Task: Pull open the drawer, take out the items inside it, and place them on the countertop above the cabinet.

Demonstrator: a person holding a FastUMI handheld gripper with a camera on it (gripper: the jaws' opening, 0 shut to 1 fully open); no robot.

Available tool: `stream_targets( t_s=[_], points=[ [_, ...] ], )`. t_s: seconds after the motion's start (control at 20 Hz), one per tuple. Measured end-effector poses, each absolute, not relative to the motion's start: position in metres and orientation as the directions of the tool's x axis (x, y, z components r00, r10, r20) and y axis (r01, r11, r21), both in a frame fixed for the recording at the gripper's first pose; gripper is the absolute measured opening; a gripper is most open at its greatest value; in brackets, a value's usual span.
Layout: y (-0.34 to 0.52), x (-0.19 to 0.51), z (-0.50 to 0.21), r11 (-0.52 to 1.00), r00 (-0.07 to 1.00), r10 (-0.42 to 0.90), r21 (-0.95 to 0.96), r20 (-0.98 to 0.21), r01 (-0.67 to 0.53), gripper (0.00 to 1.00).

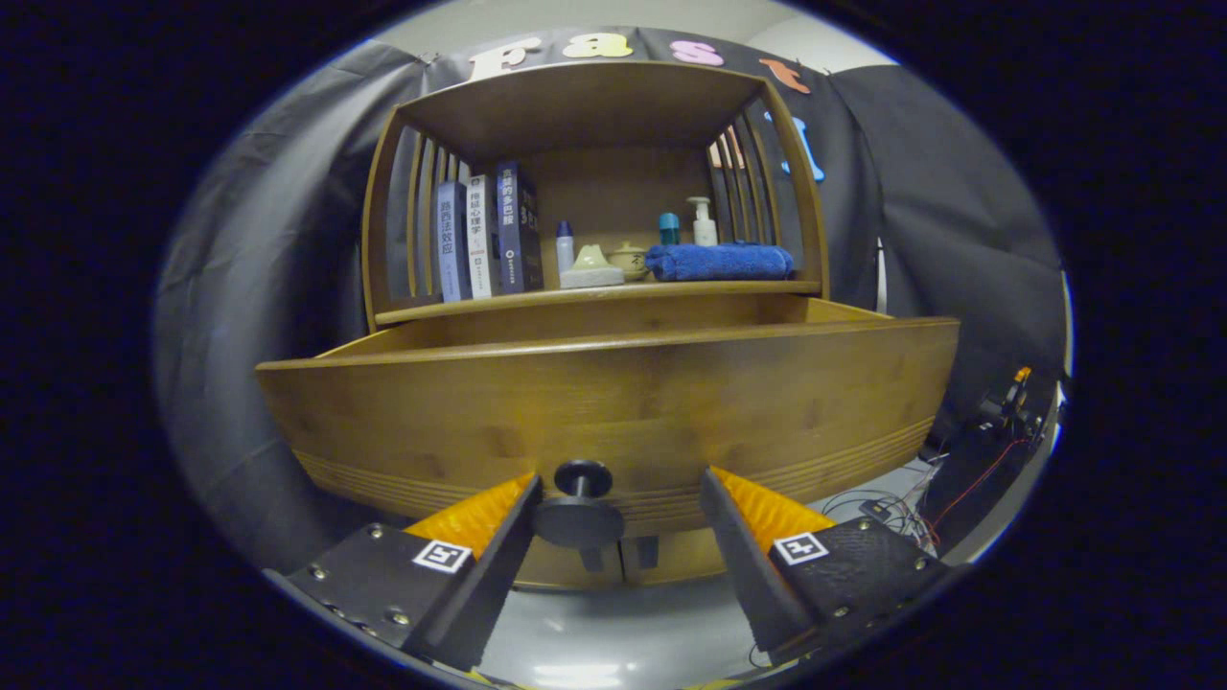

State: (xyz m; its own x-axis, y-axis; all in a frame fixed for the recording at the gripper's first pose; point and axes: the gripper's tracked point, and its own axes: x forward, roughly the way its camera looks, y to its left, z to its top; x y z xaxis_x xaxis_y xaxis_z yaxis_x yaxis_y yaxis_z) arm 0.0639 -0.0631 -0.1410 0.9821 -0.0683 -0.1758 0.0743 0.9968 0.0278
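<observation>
I am seeing books point(487, 235) standing left of the blue towel point(719, 261) on the shelf, the drawer point(613, 402) standing pulled out below it, and my hand-held gripper point(613, 508) gaping wide around its knob point(581, 498), touching nothing.

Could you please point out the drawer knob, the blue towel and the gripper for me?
drawer knob point(579, 498): gripper view, its round face.
blue towel point(719, 261): gripper view, its front fold.
gripper point(618, 503): gripper view, midway between its open fingertips.
</observation>
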Motion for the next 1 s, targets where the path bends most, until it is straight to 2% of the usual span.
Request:
stream_targets(
  t_s=[0.25,0.55,1.0],
  points=[
    [-0.053,0.097,-0.147,0.996,0.974,-0.02,0.083,-0.224,0.039,0.99],
    [-0.051,0.159,-0.143,0.998,0.971,-0.066,-0.031,-0.229,0.06,0.99],
    [-0.048,0.214,-0.142,0.998,0.97,-0.066,0.0,-0.232,0.068,0.99]
  ],
)
